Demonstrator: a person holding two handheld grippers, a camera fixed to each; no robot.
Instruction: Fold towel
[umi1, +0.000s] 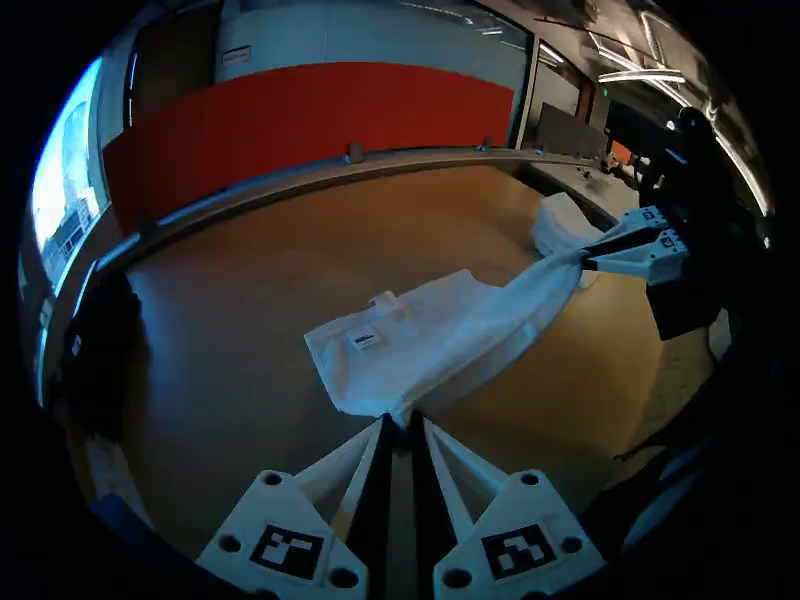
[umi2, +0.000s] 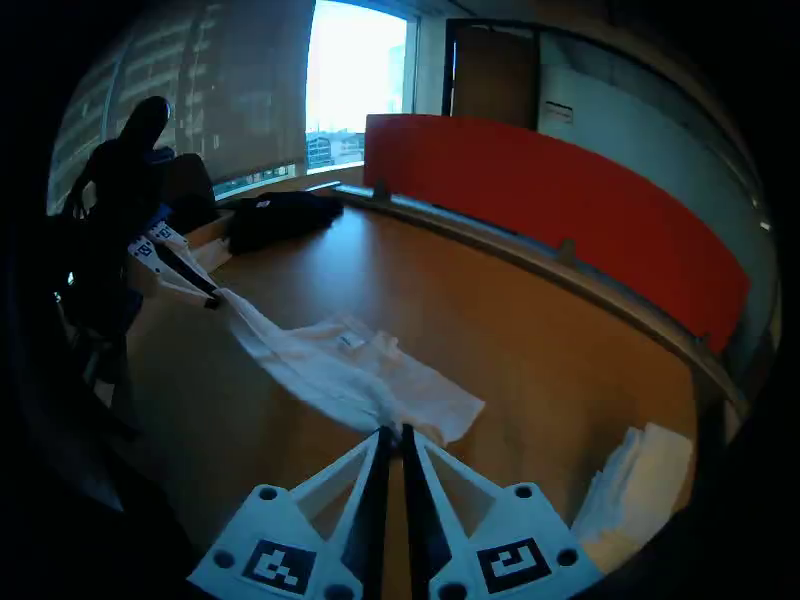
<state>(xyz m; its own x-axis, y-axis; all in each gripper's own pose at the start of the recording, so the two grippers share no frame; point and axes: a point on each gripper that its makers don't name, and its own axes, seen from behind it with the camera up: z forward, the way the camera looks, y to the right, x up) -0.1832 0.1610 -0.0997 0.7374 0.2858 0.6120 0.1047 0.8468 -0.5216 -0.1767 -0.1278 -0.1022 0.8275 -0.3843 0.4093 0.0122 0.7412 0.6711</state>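
- Over the wooden table (umi1: 230, 330): got a white towel (umi1: 430, 335) strung between two grippers, with the middle sagging onto the tabletop and a little tag facing up.
- Clamped tight on one end with the left gripper (umi1: 400, 422), fingers pressed together and fabric bunched right at the tips.
- Same deal at the opposite end with the right gripper (umi2: 392, 432): squeezed onto a gathered wad of cloth.
- Looks like the early bit of the fold, judging by the rumpled, twisted middle and no crease anywhere yet.
- Best bet next, imo: ease both ends apart to get the twist out, then lower flat before folding anything.
- Keep both ends level and equally high, otherwise expect a crooked edge.
- Don't yank. Probably thin, floppy stuff, so easy to tug out of a pinch holding just a bunched end.
- Would also try to end up gripping real corners rather than wads, for cleaner lining-up of edges.
- Watch out for the stack of folded towels (umi2: 632, 488) near the right gripper's side of the table; easy to brush with a swinging end.
- Lay out toward the red partition (umi1: 300, 110), well apart from the dark bundle (umi2: 280, 215) over by the window.
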